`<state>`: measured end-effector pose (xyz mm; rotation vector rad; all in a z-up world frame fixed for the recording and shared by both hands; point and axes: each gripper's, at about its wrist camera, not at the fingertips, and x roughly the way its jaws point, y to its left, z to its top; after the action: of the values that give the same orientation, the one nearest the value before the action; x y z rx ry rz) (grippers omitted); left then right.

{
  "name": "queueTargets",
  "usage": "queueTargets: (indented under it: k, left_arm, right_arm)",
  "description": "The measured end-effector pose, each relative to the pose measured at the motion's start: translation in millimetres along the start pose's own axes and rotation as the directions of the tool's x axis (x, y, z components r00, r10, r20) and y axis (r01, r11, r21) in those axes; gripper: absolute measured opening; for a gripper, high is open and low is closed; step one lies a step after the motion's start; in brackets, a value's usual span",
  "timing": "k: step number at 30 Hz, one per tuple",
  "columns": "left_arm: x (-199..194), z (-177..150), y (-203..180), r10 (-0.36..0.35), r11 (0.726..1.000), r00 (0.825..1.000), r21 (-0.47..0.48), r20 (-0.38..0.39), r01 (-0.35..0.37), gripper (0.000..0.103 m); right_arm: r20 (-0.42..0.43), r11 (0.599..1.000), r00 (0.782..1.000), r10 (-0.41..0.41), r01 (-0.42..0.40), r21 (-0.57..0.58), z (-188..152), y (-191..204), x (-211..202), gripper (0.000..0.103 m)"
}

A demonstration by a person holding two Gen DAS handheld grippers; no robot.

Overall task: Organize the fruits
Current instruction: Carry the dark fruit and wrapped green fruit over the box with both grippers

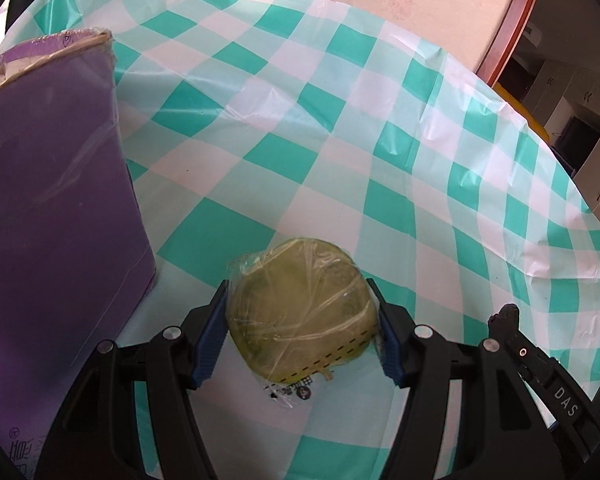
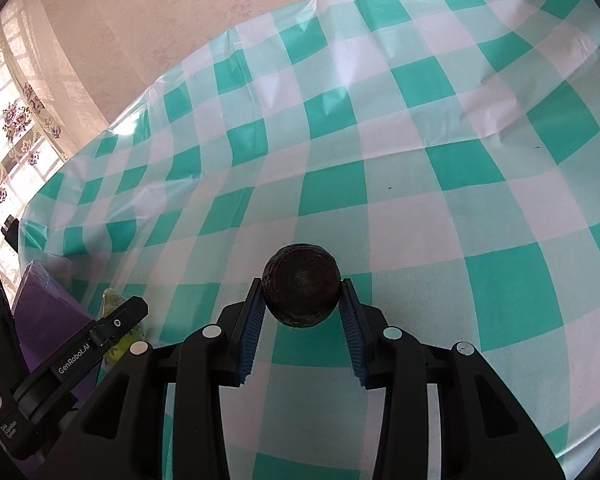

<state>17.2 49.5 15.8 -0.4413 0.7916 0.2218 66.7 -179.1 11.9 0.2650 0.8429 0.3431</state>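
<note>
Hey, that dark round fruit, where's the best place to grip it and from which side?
Grip the dark round fruit across its widest middle, one pad on each side, coming in from above at a slant. It is nearly a ball, so only its widest part gives the flat pads opposing faces. The right gripper holds it that way now, above the checked tablecloth.

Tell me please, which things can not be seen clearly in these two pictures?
- Inside of the purple box: left wrist view shows only its outer wall; the left edge cuts it.
- Green fruit in the left gripper: plastic wrap blurs its skin, so its kind is unclear.
- Underside of the dark round fruit: right wrist view; the right gripper, closed on it, hides its sides.
- Printed label under the green fruit: too small to read.
</note>
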Motion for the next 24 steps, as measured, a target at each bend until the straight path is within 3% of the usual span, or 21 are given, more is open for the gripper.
queueTargets:
  k: [24]
  left_arm:
    - [-73,-71,24,-0.045,0.982,0.999,0.182,-0.030,0.050,0.064]
  right_arm:
    - [-0.066,0.978,0.997,-0.041,0.026,-0.209,-86,34,-59,0.038]
